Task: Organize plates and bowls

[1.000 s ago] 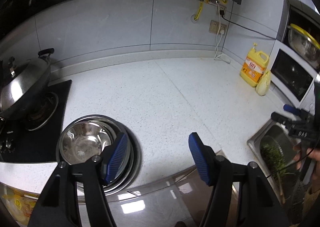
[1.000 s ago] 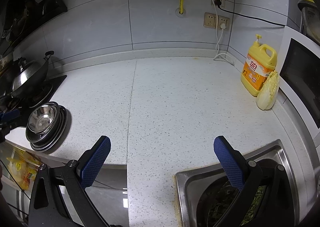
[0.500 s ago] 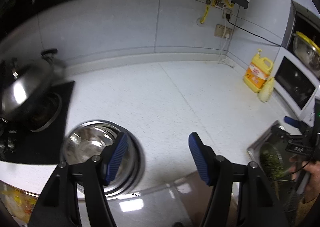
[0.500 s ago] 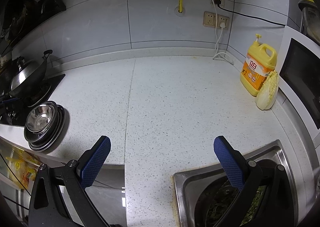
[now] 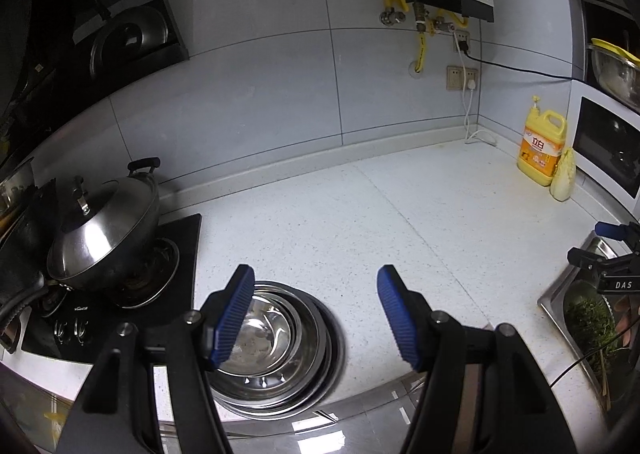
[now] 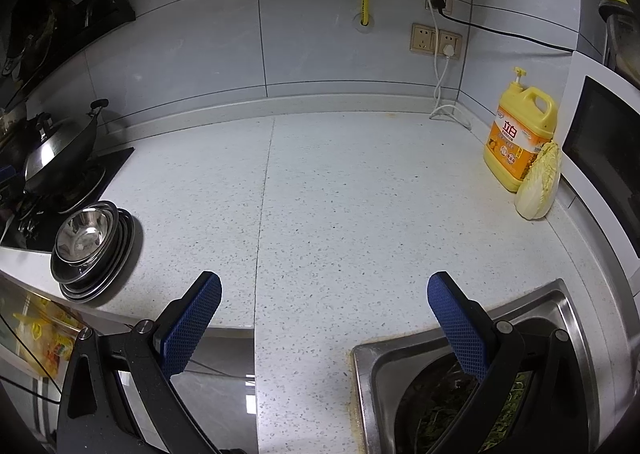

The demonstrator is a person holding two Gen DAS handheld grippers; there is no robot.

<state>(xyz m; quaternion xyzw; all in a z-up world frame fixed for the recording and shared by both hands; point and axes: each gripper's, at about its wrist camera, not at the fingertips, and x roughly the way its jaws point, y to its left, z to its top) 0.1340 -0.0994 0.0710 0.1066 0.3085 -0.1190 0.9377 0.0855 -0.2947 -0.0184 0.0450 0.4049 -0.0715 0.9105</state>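
A stack of steel bowls and plates rests on the white counter by the stove, close to the front edge. It also appears at the left of the right wrist view as the stack. My left gripper hovers above and just right of it, open, with nothing between its blue pads. My right gripper stands open and empty over the counter's front edge beside the sink. In the left wrist view the right gripper shows at the far right.
A lidded wok sits on the black stove at left. A yellow detergent jug and a cabbage stand at the back right by a white oven. Greens lie in the sink. White counter stretches between.
My left gripper has risen and tilted upward, so the stack now sits lower between its fingers and more wall shows. The right gripper has not moved.
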